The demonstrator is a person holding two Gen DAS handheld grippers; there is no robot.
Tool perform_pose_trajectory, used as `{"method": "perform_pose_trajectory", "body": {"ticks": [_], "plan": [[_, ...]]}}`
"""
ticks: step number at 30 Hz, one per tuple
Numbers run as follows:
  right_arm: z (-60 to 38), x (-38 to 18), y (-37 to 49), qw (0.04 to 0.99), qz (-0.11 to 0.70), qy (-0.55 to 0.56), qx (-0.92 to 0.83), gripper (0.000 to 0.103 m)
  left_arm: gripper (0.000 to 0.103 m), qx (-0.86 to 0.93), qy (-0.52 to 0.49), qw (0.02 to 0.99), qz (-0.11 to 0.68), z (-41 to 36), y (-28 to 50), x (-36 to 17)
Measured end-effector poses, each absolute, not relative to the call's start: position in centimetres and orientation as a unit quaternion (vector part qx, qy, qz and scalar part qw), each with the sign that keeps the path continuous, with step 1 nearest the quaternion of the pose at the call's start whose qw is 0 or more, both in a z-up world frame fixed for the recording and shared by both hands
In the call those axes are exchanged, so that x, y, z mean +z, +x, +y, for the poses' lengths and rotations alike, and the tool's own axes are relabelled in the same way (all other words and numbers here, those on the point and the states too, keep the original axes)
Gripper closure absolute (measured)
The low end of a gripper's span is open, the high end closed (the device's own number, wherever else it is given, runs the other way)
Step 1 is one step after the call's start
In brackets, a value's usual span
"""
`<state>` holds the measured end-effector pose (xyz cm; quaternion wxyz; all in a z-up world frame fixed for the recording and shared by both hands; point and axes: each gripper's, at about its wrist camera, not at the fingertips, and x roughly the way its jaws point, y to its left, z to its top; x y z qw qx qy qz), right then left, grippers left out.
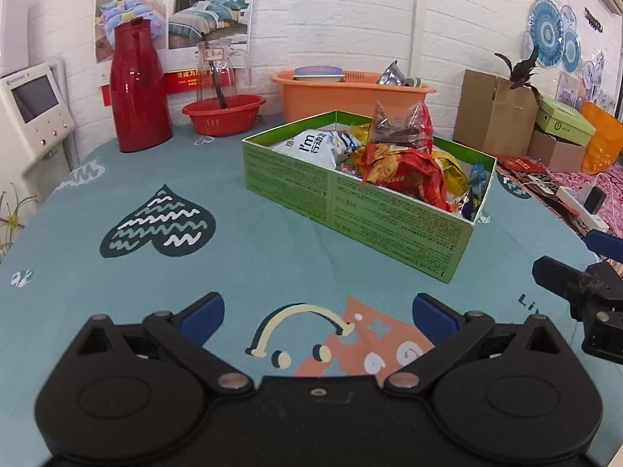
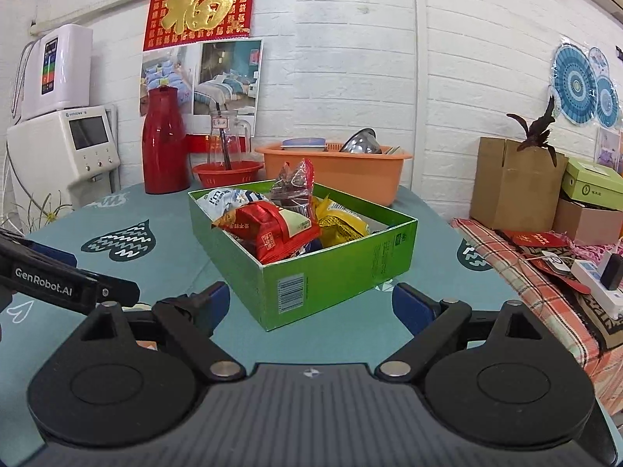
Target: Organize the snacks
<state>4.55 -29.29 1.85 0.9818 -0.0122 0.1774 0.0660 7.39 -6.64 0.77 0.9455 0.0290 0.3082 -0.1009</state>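
Note:
A green cardboard box (image 1: pixel 366 214) stands on the teal tablecloth and holds several snack packets: a white and blue bag (image 1: pixel 315 148), a red packet (image 1: pixel 405 167), a clear bag of dark snacks (image 1: pixel 401 124) and yellow packets. It also shows in the right wrist view (image 2: pixel 311 280), with the red packet (image 2: pixel 280 237) on top. My left gripper (image 1: pixel 317 311) is open and empty, low over the cloth in front of the box. My right gripper (image 2: pixel 311 303) is open and empty, its blue pads either side of the box's near corner.
At the back of the table stand a red thermos (image 1: pixel 136 89), a red bowl with a glass jug (image 1: pixel 224 113) and an orange basin (image 1: pixel 350 93). Cardboard boxes (image 1: pixel 494 113) and a power strip (image 2: pixel 595 280) lie to the right. A white machine (image 2: pixel 62 155) stands at the left.

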Motion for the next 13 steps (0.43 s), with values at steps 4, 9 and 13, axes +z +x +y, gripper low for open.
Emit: {"method": "perform_pose_trajectory", "body": {"ticks": [4, 9, 13], "plan": [[-29.15, 1.53, 4.26, 0.981, 0.181, -0.010, 0.066, 0.000, 0.000, -0.093, 0.030, 0.947, 0.307, -6.42, 7.15, 0.84], [-29.09, 1.27, 4.39, 0.980, 0.187, -0.007, 0.063, 0.000, 0.000, -0.095, 0.034, 0.948, 0.303, -6.62, 6.91, 0.75], [-29.19, 1.20, 4.50, 0.980, 0.188, -0.006, 0.061, 0.000, 0.000, -0.100, 0.033, 0.946, 0.305, -6.80, 6.89, 0.67]]}}
